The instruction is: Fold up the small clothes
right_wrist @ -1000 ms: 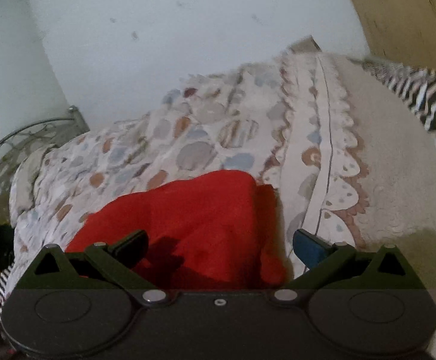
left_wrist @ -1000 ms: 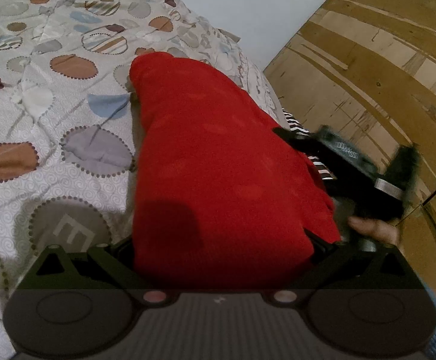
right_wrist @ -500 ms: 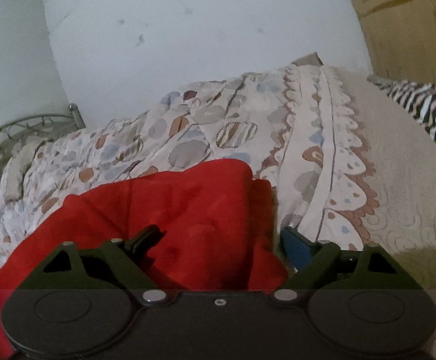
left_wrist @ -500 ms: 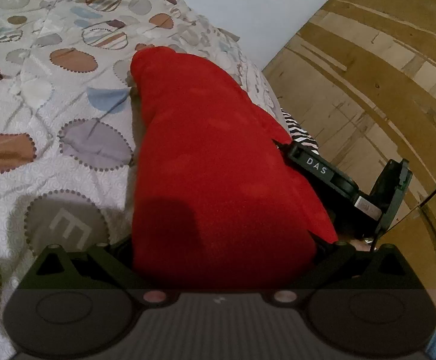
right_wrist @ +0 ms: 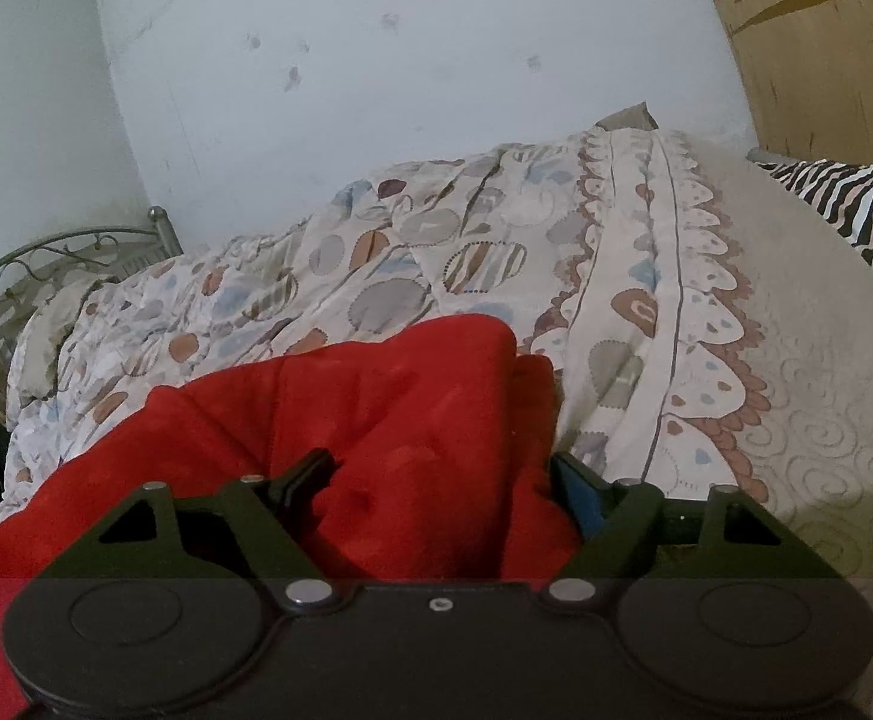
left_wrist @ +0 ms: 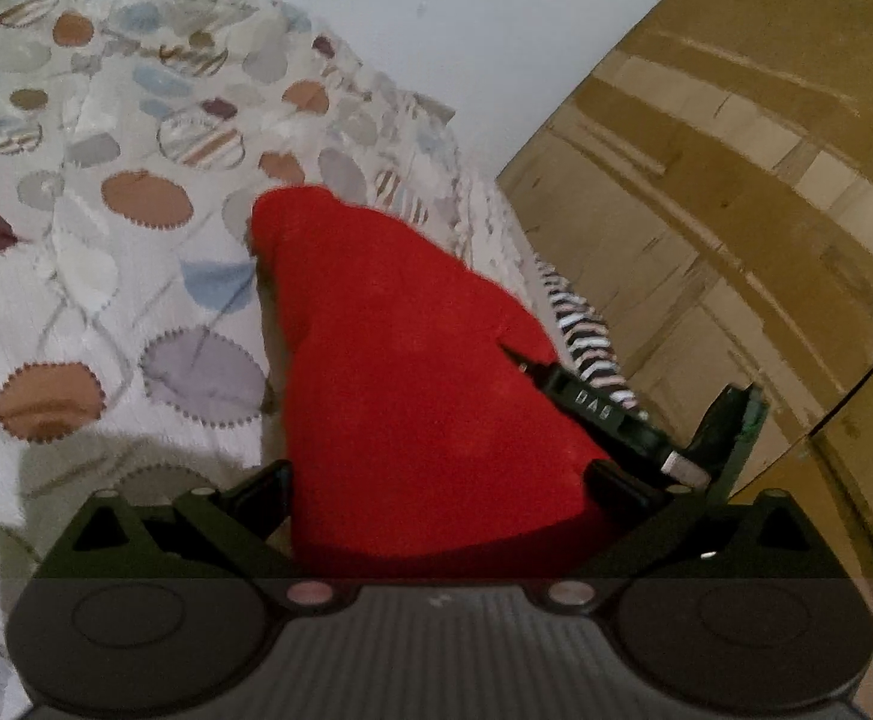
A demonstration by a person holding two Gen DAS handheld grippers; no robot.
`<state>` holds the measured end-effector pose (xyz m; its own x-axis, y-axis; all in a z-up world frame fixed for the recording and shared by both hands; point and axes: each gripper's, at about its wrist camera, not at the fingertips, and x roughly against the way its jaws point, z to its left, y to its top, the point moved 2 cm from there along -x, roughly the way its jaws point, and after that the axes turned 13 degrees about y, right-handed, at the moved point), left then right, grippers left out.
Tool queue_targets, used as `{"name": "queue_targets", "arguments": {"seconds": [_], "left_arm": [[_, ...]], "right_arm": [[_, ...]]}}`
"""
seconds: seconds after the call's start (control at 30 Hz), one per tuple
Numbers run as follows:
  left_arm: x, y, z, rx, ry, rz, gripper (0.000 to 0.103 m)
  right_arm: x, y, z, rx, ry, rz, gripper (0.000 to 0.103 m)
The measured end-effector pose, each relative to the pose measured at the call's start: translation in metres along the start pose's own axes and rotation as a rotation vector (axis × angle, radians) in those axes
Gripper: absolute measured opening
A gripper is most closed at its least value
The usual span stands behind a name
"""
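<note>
A red garment [left_wrist: 412, 372] lies folded on the patterned bedspread [left_wrist: 106, 252], its far corner pointing away from me. My left gripper [left_wrist: 439, 489] stands wide open at the garment's near end, and the cloth fills the gap between its fingers. In the left wrist view my right gripper [left_wrist: 628, 420] sits at the garment's right edge. In the right wrist view the red garment [right_wrist: 376, 408] bunches between the fingers of my right gripper [right_wrist: 442, 483]. Its jaws are closing on the cloth, with the blue pad [right_wrist: 577, 495] against the fold.
The bed runs along a white wall [right_wrist: 406, 90]. A zebra-striped cloth [right_wrist: 856, 210] hangs at the bed's edge by a wooden wardrobe [left_wrist: 736, 210]. A metal bed frame [right_wrist: 46, 264] stands at the far left.
The right gripper's fingers have drawn closer together around the red cloth. The left gripper has pulled back and up a little, so its fingertips now show beside the cloth.
</note>
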<state>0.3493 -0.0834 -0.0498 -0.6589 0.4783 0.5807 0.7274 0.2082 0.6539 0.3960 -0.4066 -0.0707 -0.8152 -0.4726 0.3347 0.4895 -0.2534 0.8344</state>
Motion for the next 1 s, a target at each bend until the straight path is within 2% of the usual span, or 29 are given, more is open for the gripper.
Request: {"name": "queue_targets", "arguments": {"seconds": [0.17, 0.27, 0.37, 0.47, 0.83, 1.0], "left_arm": [[0.011, 0.001, 0.01, 0.045, -0.008, -0.117, 0.102], [-0.005, 0.008, 0.012, 0.017, 0.032, -0.06, 0.103], [-0.025, 0.009, 0.023, 0.061, -0.028, 0.052, 0.103], [-0.037, 0.007, 0.033, 0.119, -0.07, 0.126, 0.103], [-0.048, 0.002, 0.02, 0.078, -0.018, 0.133, 0.103], [-0.043, 0.006, 0.011, 0.034, 0.019, 0.145, 0.099]], "right_arm": [[0.0, 0.0, 0.0, -0.003, 0.001, 0.0, 0.08], [0.0, 0.0, 0.0, 0.004, -0.004, 0.0, 0.08], [-0.001, 0.001, 0.007, 0.035, -0.031, 0.011, 0.082], [-0.004, 0.002, 0.016, 0.079, -0.062, 0.023, 0.083], [-0.008, -0.001, 0.039, 0.226, -0.157, 0.054, 0.078], [-0.011, 0.005, 0.046, 0.218, -0.167, 0.131, 0.07]]}}
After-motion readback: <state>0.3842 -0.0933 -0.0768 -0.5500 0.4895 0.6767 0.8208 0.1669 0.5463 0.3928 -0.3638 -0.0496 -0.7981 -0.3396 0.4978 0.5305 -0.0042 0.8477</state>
